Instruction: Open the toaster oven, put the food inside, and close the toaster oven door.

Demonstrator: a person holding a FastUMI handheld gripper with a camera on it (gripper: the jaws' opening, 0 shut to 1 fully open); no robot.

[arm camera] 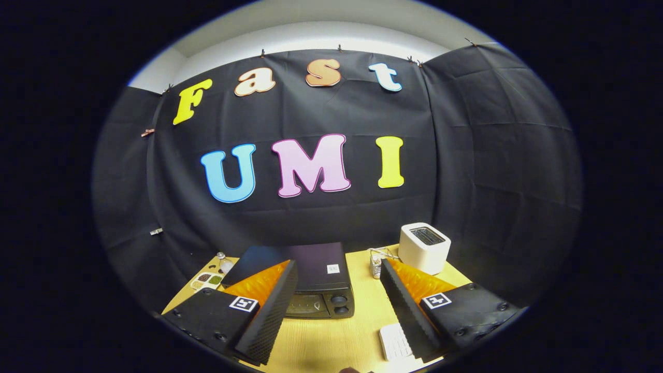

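Gripper (336,305) with 2 fingers (269,311) spread wide, nothing between.

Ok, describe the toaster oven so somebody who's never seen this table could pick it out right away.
On the wooden table, look between the open gripper fingers, just beyond them. The toaster oven is the dark, flat-topped box there, with a glass door, closed, and two round knobs on its front. The white pop-up toaster off to its right is smaller, pale and slotted on top.
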